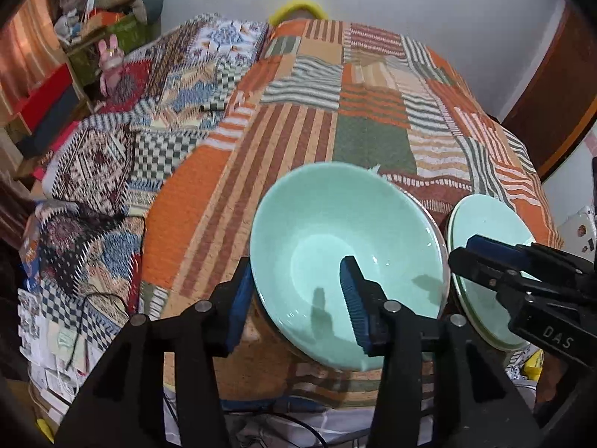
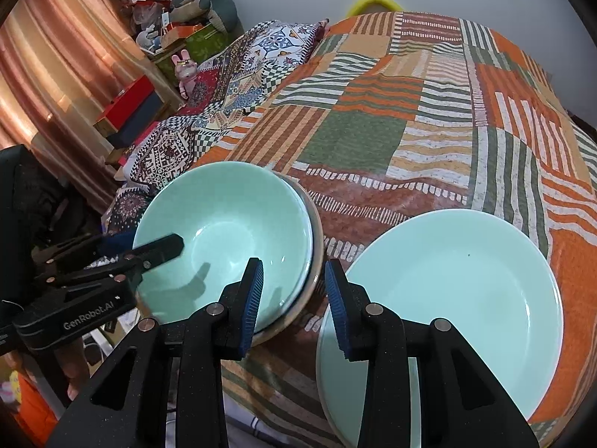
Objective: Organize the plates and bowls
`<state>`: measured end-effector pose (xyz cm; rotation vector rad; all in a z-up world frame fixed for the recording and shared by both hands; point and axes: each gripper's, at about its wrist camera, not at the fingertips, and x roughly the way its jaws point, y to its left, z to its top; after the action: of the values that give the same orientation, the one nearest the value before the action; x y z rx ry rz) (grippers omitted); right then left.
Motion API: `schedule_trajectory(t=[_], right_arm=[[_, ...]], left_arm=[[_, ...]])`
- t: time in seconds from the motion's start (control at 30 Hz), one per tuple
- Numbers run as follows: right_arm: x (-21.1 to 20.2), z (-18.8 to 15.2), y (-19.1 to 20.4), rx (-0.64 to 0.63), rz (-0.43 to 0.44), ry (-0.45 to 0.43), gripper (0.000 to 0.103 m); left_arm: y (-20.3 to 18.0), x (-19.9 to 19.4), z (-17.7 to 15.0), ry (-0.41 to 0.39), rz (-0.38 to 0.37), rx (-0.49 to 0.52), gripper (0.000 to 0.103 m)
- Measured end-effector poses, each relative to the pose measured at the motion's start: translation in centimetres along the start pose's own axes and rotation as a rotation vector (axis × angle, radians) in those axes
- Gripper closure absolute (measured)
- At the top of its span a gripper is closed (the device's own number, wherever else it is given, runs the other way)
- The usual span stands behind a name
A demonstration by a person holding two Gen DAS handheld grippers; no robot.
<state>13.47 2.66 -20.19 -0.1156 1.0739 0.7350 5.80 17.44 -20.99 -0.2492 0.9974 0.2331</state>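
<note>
The left gripper [image 1: 298,298] is seen with its jaws apart, straddling the near rim of a mint-green bowl [image 1: 335,224]: one blue pad lies inside the bowl and the other outside its wall, and a gap shows at the outer pad, so the rim is not pinched. The right gripper [image 2: 294,298] is seen with its jaws apart as well; nothing is clamped between them. Its left finger hangs over the edge of the bowl stack, and its right finger lies over the near-left rim of a mint-green plate [image 2: 466,280]; whether that finger touches the plate cannot be told.

The bowl [image 2: 231,216] is nested on top of at least one other bowl, and a darker, beige-rimmed dish [image 2: 317,246] is seen underneath the stack. The plate is set just to the right of the bowls, close beside them, and a second rim is visible below it at its near edge.

Bowls and plate are rested on a patchwork blanket [image 1: 373,112] of orange, green and striped squares spread over a bed. A patterned pillow [image 2: 261,56] is lying at the far left of the bed, and a curtain [image 2: 48,86] is hung beyond it.
</note>
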Motion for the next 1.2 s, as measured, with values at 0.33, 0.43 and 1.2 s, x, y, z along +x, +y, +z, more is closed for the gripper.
schedule_trajectory(t=[0.33, 0.43, 1.2], right_arm=[[0.3, -0.2, 0.1, 0.006, 0.009, 0.008, 0.071], [0.5, -0.1, -0.1, 0.013, 0.010, 0.010, 0.071], [3.8, 0.5, -0.1, 0.015, 0.002, 0.076, 0.068]], left_arm=[[1.1, -1.3, -0.3, -0.066, -0.005, 0.000, 0.048], [1.9, -0.6, -0.8, -0.043, -0.006, -0.025, 0.048], [3.6, 4.2, -1.8, 0.084, -0.169, -0.098, 0.048]])
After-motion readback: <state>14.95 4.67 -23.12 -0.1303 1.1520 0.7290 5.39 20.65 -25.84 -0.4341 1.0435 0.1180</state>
